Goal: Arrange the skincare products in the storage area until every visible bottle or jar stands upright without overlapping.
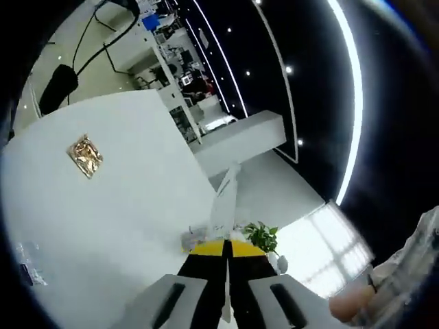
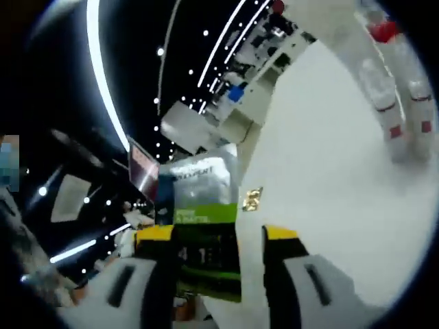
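Right hand-held gripper (image 2: 218,240): jaws clamp green-labelled packet (image 2: 204,226) | left hand-held gripper (image 1: 226,250): closed, seemingly empty

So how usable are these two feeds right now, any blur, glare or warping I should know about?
Left gripper view: fairly sharp, the gold packet reads clearly on the white table, though fisheye bends the ceiling light strips and the window at lower right is blown out. Right gripper view: softer, the green-labelled bottle in the right gripper looks smeared, and the far bottles are washed out.

1 gold packet (image 1: 85,156), 1 pouch (image 2: 204,223), approx. 3 bottles (image 2: 381,86).
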Action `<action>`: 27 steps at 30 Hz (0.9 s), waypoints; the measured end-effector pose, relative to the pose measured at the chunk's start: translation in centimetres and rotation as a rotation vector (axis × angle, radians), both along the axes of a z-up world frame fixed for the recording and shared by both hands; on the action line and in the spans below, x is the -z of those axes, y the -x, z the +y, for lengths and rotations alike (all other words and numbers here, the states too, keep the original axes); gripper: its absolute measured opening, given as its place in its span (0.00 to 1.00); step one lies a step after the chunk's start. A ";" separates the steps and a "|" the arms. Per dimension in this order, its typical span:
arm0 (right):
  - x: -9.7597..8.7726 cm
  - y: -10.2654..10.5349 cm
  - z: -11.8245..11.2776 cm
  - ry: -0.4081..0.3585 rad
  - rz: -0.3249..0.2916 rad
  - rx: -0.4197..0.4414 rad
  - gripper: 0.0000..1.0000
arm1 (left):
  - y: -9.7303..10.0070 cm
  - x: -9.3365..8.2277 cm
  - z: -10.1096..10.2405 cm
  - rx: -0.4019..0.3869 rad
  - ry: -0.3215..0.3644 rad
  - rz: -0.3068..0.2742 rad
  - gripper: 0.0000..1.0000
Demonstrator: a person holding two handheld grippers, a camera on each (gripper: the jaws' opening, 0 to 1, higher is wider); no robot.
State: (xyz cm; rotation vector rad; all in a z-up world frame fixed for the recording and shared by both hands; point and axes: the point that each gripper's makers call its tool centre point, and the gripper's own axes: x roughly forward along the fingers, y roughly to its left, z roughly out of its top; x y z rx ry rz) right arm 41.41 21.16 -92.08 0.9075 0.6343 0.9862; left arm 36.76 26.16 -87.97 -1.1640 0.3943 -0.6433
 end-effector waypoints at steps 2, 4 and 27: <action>-1.8 0.8 -0.5 -0.074 -0.001 -0.011 0.58 | 0.8 -1.5 -1.0 0.052 0.050 -0.020 0.00; -3.3 1.8 -1.2 -0.096 -0.038 -0.028 0.59 | 1.5 -2.9 -1.9 0.086 0.094 -0.031 0.00; -11.8 11.8 -5.5 -0.145 -0.264 -0.146 0.01 | 9.2 -6.0 -8.7 0.452 0.021 -0.116 0.00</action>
